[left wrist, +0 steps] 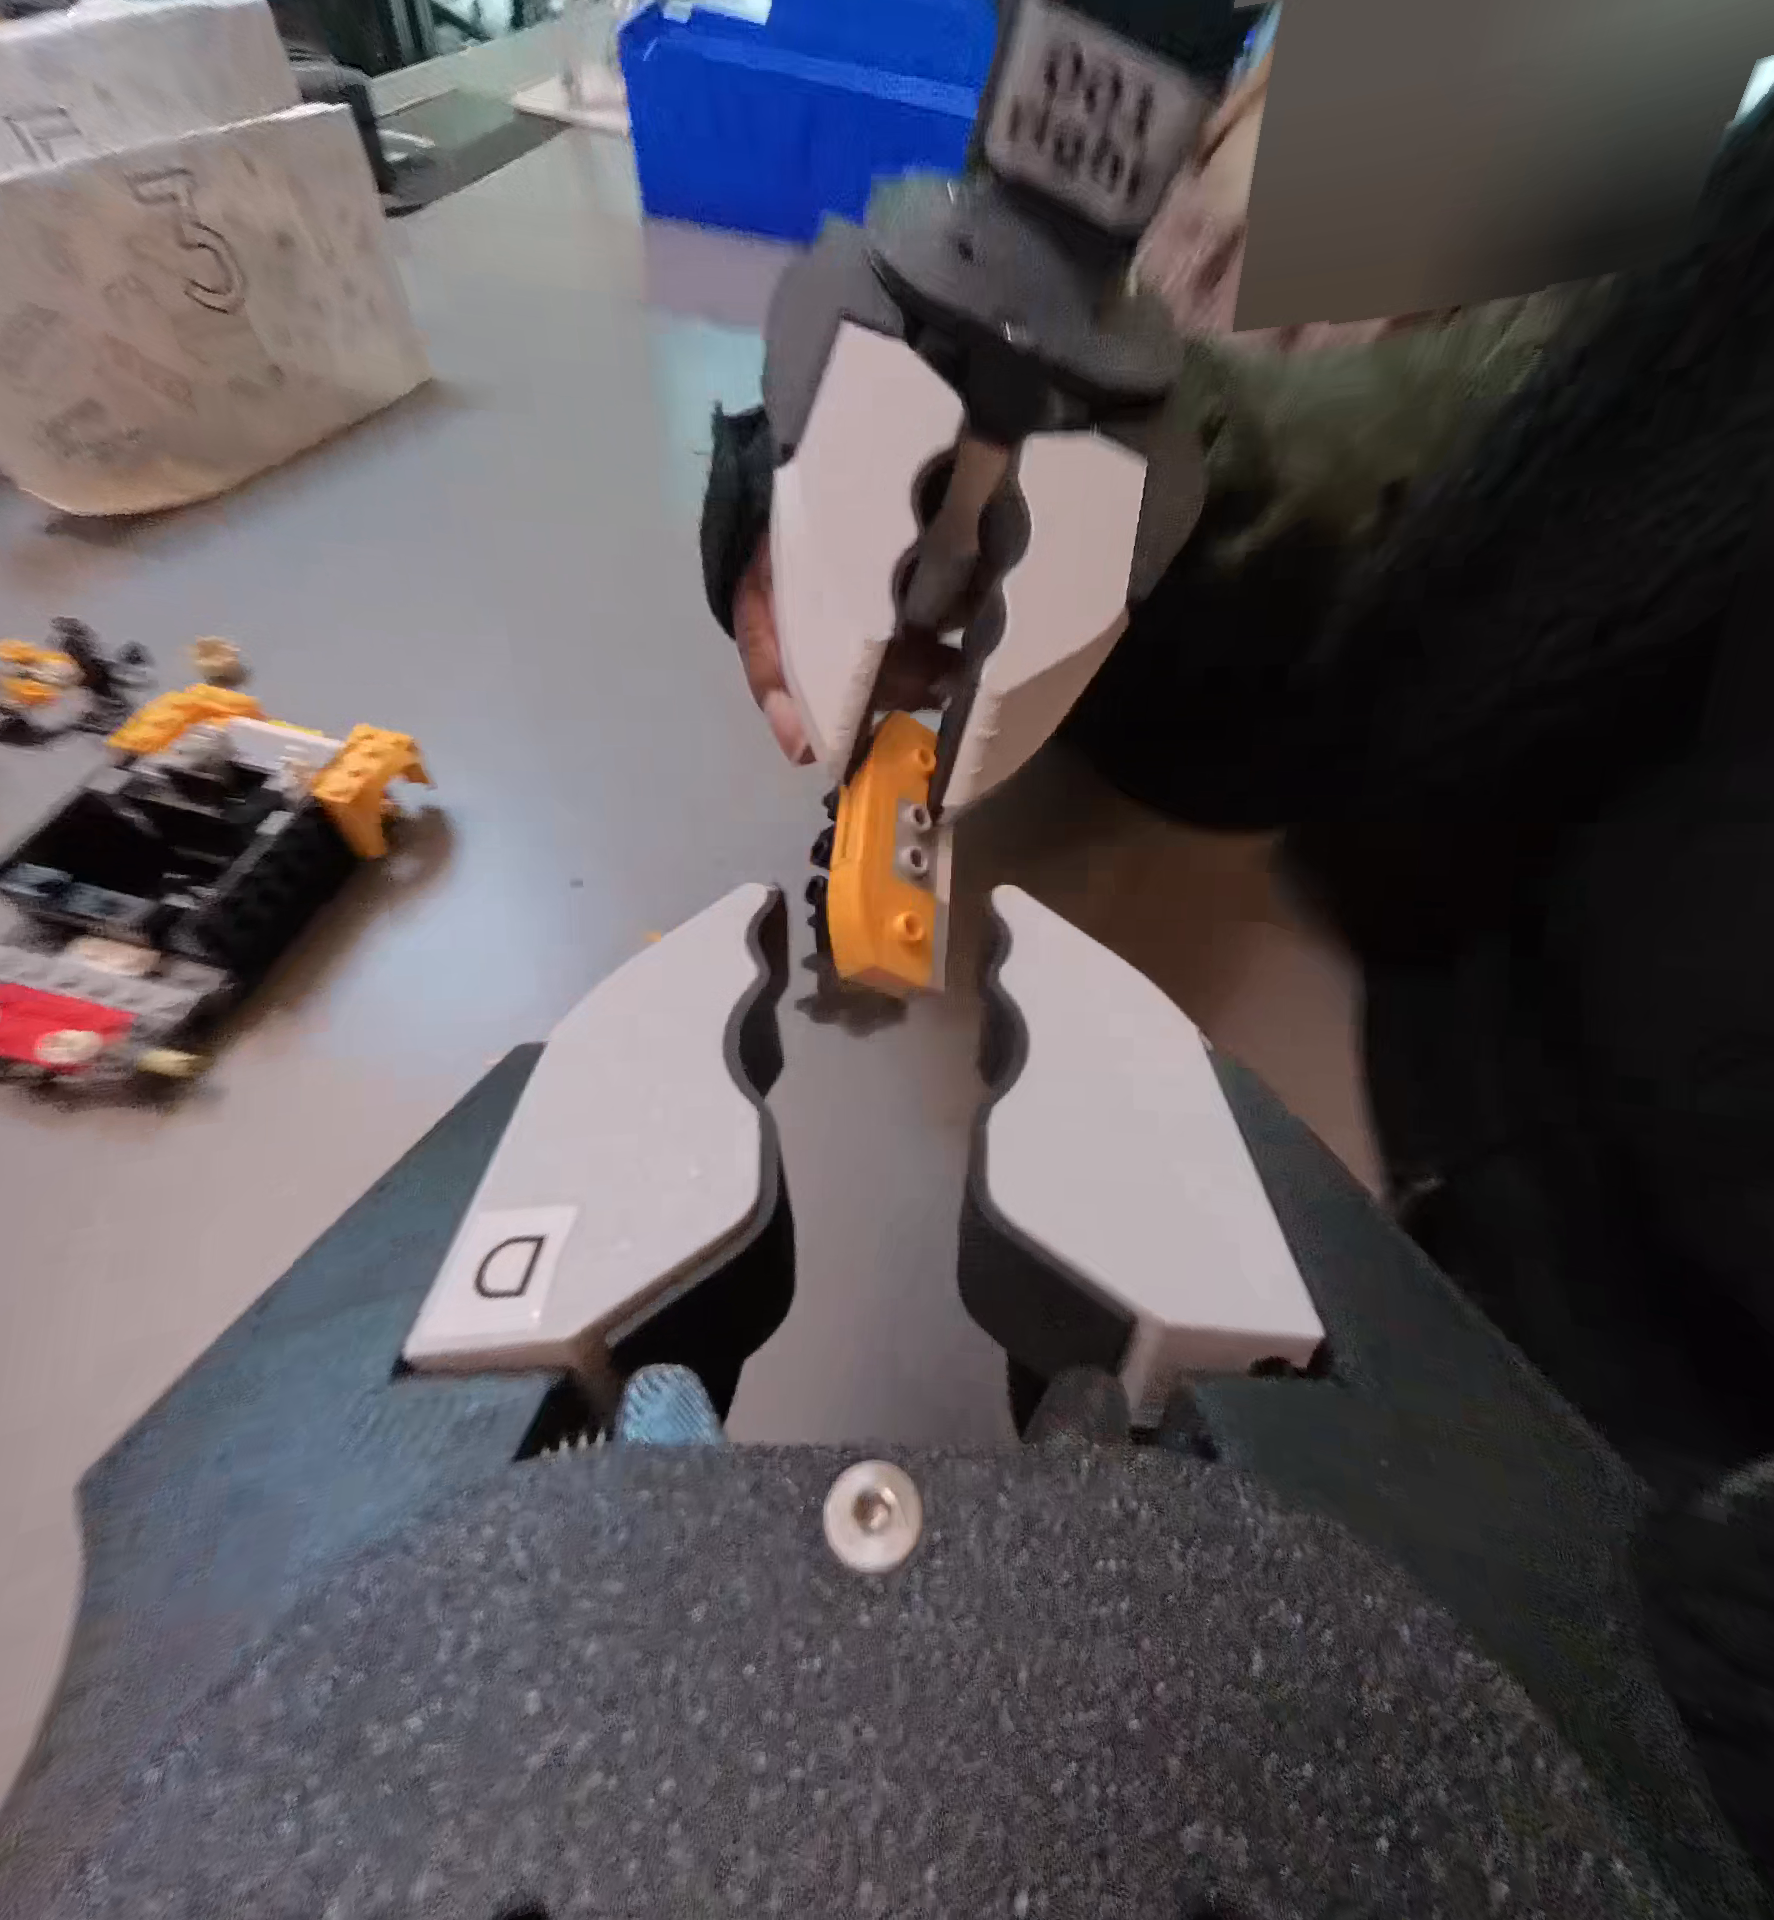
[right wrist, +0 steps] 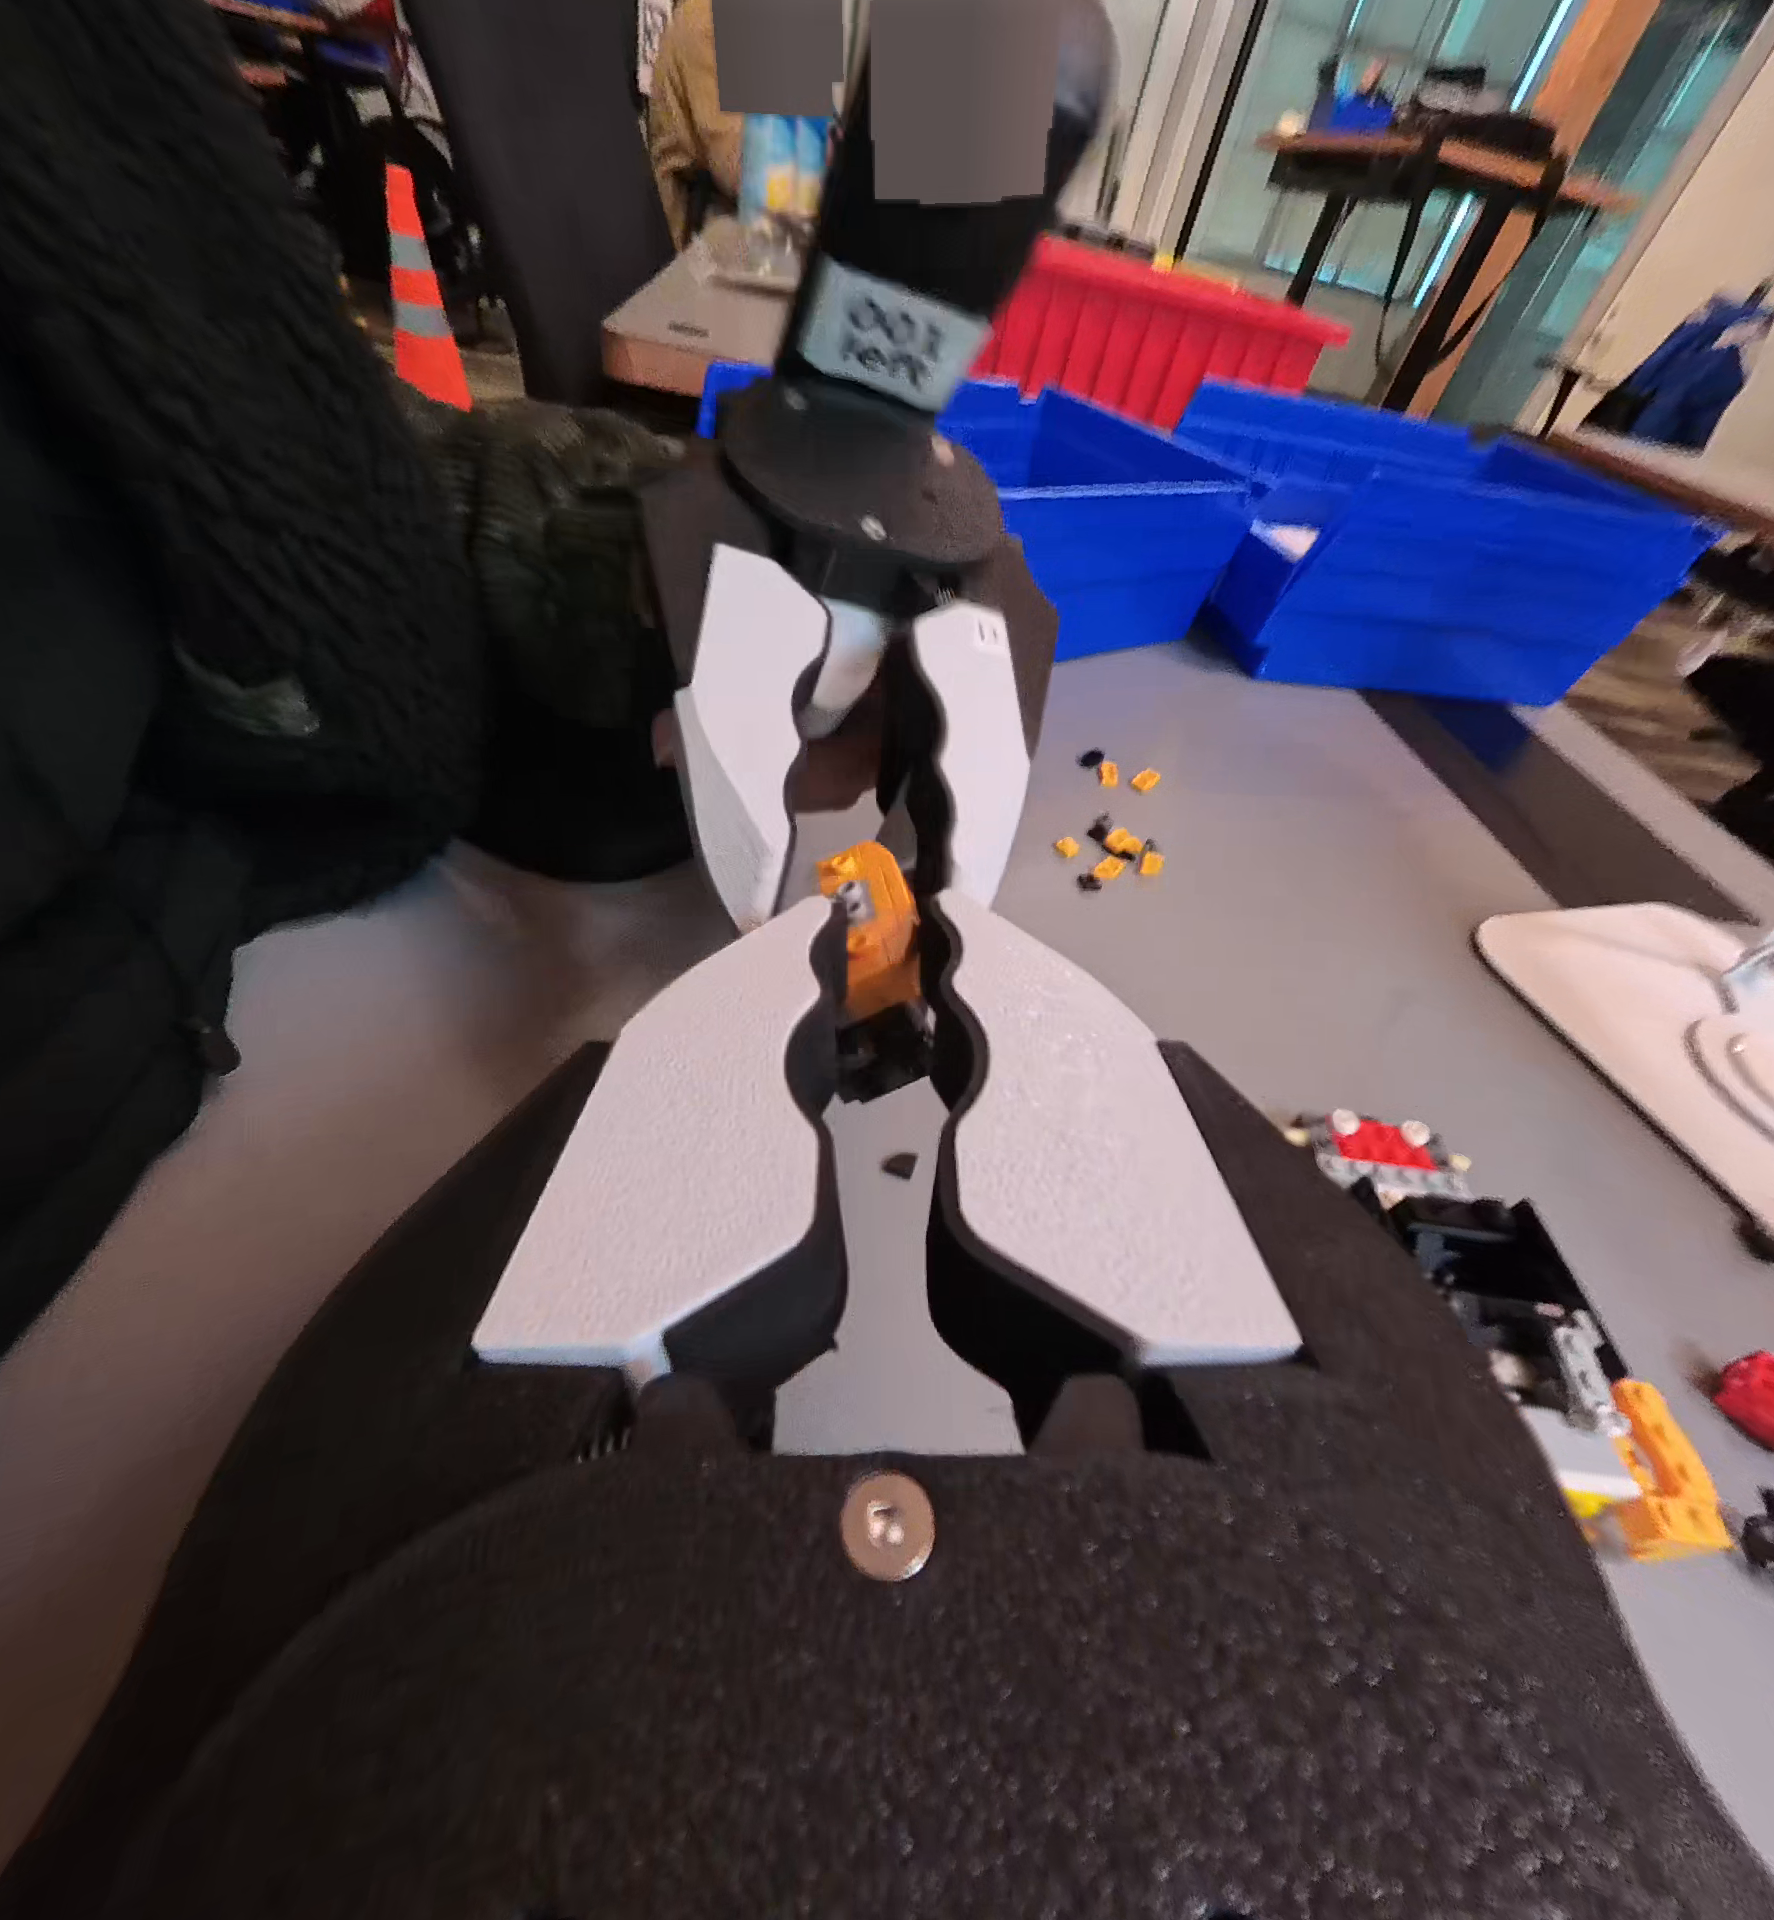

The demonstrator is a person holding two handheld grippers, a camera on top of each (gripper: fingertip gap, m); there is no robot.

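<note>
Between the right claw's (right wrist: 878, 925) fingertips: orange brick piece (right wrist: 875, 940), pinched near the tips, black bits hanging underneath. Just ahead of it, left claw (left wrist: 878, 904) spread apart, gripping nothing, fingertips flanking the piece's lower end without pressing. Best bet, probably: close in square on the flat sides, slowly, since that grip looks shallow. Off to the side, half-built toy car (left wrist: 166, 883) and loose small bricks (right wrist: 1117, 842) on the grey surface (left wrist: 550, 623). Blue bins (right wrist: 1382, 540) farther back, open room between.

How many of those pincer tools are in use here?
2: the left gripper, jaws apart, and the right gripper facing it, gripping an orange brick piece.
</note>
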